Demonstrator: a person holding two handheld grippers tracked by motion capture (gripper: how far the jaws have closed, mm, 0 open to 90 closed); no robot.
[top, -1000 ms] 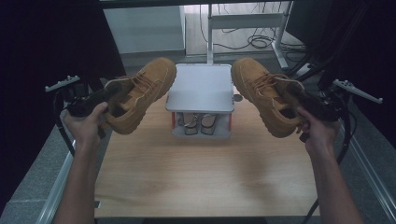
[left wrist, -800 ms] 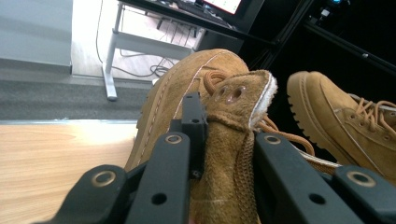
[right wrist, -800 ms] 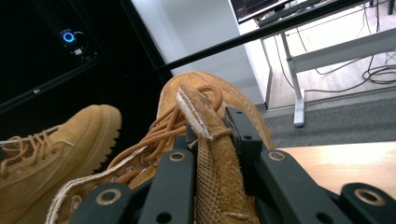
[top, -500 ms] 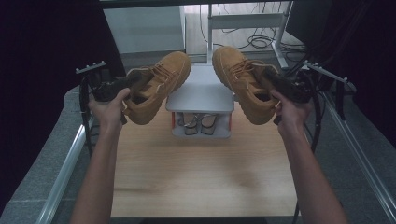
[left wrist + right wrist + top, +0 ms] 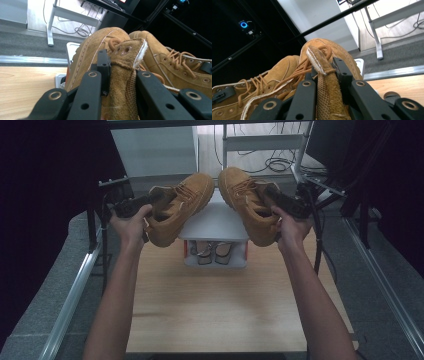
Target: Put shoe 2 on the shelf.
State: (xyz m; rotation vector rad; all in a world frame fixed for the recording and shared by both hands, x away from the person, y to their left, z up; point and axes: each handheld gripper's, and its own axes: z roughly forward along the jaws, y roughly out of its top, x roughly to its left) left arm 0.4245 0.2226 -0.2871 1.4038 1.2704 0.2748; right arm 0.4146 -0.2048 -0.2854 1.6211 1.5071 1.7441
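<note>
Two tan suede lace-up boots are held in the air over a white shoe rack (image 5: pixel 215 222). My left gripper (image 5: pixel 156 200) is shut on the tongue of the left boot (image 5: pixel 177 212), whose toe points up and toward the middle. My right gripper (image 5: pixel 270 197) is shut on the tongue of the right boot (image 5: pixel 245 202), which mirrors it. The two toes nearly meet above the rack. In the left gripper view the black jaws of the left gripper (image 5: pixel 117 72) pinch the left boot's tongue (image 5: pixel 122 65). In the right gripper view the right gripper (image 5: pixel 325 80) clamps the right boot's tongue (image 5: pixel 324 82).
Under the rack's white top sits a pair of shoes (image 5: pixel 210 252). The wooden table (image 5: pixel 215 305) stretches toward the person, with metal rails (image 5: pixel 75 285) on both sides. Beyond the table stand a white desk frame and loose cables (image 5: pixel 277 165).
Both hands have swung inward and forward, bringing the boots from the table's sides to the middle. Their toes now almost touch above the rack.
</note>
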